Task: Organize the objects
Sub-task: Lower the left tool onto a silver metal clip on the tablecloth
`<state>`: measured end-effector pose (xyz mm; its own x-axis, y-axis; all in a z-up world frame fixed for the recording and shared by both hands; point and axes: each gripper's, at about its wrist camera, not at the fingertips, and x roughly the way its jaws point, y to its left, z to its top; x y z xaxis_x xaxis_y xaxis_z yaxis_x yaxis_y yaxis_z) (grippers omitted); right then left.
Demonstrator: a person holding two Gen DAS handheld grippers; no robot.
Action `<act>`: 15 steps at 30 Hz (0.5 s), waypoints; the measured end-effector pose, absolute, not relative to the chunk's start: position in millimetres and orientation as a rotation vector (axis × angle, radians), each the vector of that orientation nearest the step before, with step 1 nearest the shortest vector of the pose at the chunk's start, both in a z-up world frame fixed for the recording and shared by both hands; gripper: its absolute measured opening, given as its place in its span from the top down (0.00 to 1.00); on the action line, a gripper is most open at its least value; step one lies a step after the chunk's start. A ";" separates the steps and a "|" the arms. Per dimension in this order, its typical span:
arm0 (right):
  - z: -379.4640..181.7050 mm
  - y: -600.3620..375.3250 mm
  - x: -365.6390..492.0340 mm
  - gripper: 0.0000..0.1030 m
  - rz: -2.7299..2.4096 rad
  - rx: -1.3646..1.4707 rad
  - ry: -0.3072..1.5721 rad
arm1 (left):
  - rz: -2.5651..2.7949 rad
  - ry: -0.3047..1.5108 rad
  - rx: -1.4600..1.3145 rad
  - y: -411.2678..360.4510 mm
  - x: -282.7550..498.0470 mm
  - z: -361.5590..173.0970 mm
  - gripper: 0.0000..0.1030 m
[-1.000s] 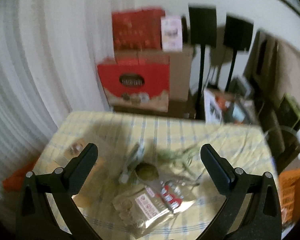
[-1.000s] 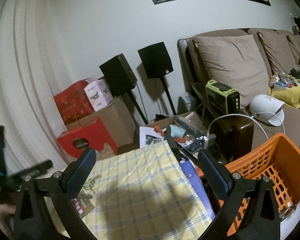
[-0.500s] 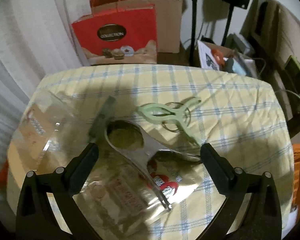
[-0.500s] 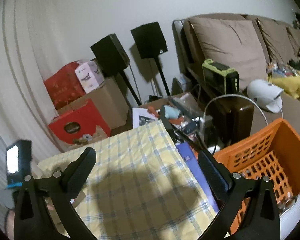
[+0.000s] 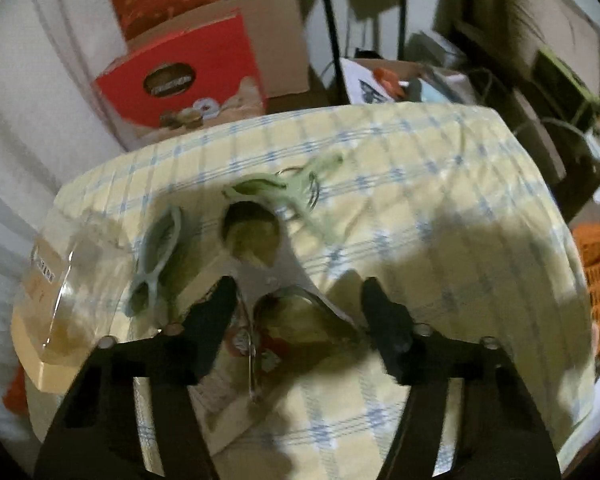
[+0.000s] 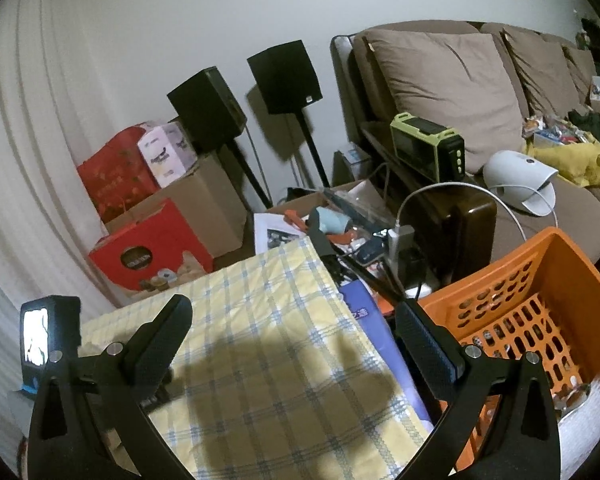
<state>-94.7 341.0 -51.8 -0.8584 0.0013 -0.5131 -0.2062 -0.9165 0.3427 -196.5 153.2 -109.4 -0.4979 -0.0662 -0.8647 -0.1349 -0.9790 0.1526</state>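
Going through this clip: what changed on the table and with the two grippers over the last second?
The left gripper came down over the metal tongs on the checked tablecloth; its jaws have just been closing, with the tongs' handle loop between them, though firm contact isn't clear. The green clips and the orange basket stayed put. The right gripper barely moved, open and empty.

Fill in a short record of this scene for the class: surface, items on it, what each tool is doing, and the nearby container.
surface: table under a yellow checked cloth
items: metal tongs, pale green clip, light green clip, clear packet
left tool: jaws have just been closing around the tongs' handle loop; contact unclear
right tool: open, empty, above the cloth
container: orange basket beside the table
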 end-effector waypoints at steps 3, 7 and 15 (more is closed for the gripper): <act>-52.6 344.6 -93.0 0.00 2.855 -0.787 0.608 | 2.650 0.351 -1.540 162.8 -192.3 -107.6 0.64; -53.0 351.0 -90.2 0.00 2.837 -0.780 0.626 | 2.619 0.332 -1.530 163.5 -191.6 -104.2 0.66; -52.8 354.4 -90.4 0.00 2.833 -0.786 0.653 | 2.583 -0.068 -1.363 107.8 -190.7 -55.4 0.93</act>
<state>-90.4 354.4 -52.8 -0.8560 0.0092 -0.5170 -0.2345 -0.8980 0.3723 -190.7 107.8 -55.4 -0.5454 0.2145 -0.8103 -0.1718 -0.9748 -0.1424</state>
